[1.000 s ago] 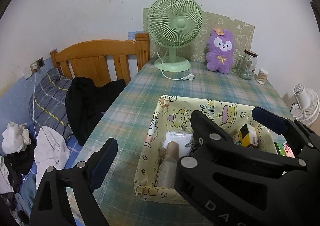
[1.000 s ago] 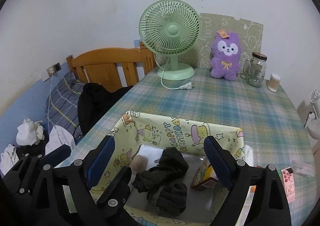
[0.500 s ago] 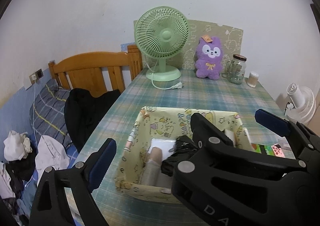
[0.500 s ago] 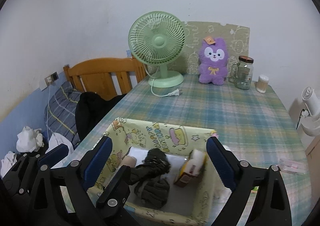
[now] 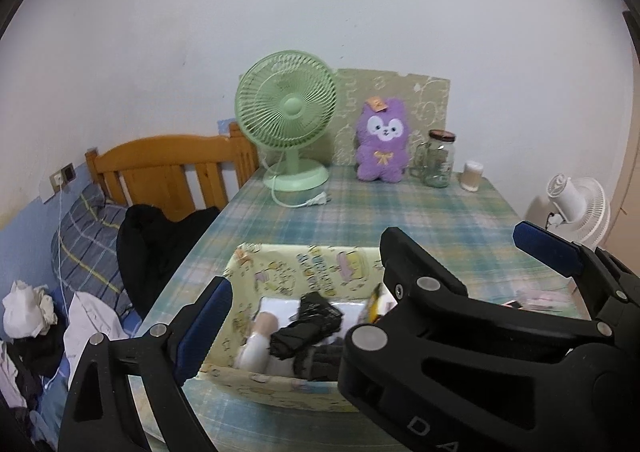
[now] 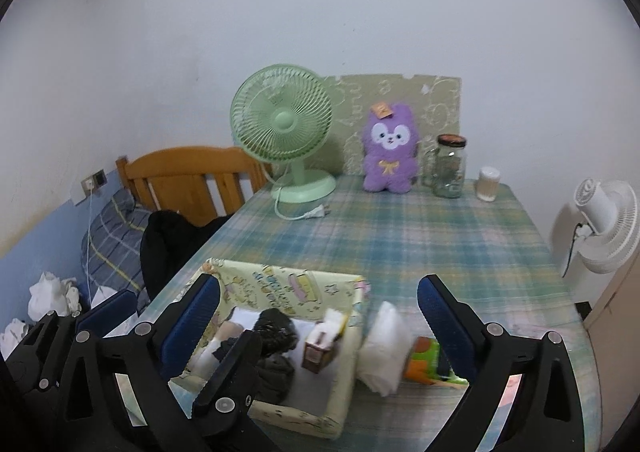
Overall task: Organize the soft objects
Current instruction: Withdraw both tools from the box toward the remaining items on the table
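Observation:
A yellow cartoon-print fabric box (image 5: 304, 268) (image 6: 280, 280) sits at the near end of the plaid table. Inside it lie a bundle of dark socks (image 5: 308, 324) (image 6: 276, 332), a beige roll (image 5: 260, 336) and a small brown carton (image 6: 320, 348). My right gripper (image 6: 318, 280) hovers above and short of the box; its jaws are opening and nothing is between them. My left gripper (image 5: 320, 288) is open and empty beside it, its right finger hidden behind the right gripper. A purple plush (image 6: 390, 150) stands at the far end of the table.
A white tissue pack (image 6: 384, 344) and a green-orange packet (image 6: 424, 364) lie just right of the box. A green fan (image 6: 284, 124), a glass jar (image 6: 450, 166) and a swab pot (image 6: 489, 184) line the far edge. On the left is a bed with a black jacket (image 6: 168, 244); a white fan (image 6: 604, 220) is at the right.
Both grippers have drawn back and upward from the box, which now looks smaller and lower in both views. The right jaws have spread a little. The socks stay in the box.

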`<action>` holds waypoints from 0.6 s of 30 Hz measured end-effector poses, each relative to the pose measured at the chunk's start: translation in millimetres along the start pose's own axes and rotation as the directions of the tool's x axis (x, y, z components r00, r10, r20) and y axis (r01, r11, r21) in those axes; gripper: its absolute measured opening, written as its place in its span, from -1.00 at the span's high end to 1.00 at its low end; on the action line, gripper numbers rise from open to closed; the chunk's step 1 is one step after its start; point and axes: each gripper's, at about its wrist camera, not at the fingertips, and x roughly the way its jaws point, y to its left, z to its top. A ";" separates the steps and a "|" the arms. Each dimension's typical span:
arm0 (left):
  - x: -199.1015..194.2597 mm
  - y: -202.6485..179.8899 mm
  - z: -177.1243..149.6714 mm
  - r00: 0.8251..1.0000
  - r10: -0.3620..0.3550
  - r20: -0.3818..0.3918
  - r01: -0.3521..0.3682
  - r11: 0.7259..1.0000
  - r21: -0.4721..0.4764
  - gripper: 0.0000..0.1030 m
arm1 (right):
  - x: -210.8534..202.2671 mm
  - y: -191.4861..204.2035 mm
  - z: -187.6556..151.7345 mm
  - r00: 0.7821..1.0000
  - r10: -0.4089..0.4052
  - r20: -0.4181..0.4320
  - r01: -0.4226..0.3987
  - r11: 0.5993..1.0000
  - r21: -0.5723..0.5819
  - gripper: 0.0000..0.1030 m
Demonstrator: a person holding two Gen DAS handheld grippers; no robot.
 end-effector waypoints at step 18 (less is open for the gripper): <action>-21.6 -59.9 4.0 0.995 -0.092 0.031 0.091 0.994 0.053 -0.88 | -46.6 -56.5 0.1 0.992 -0.110 0.055 0.108 0.993 0.037 -1.00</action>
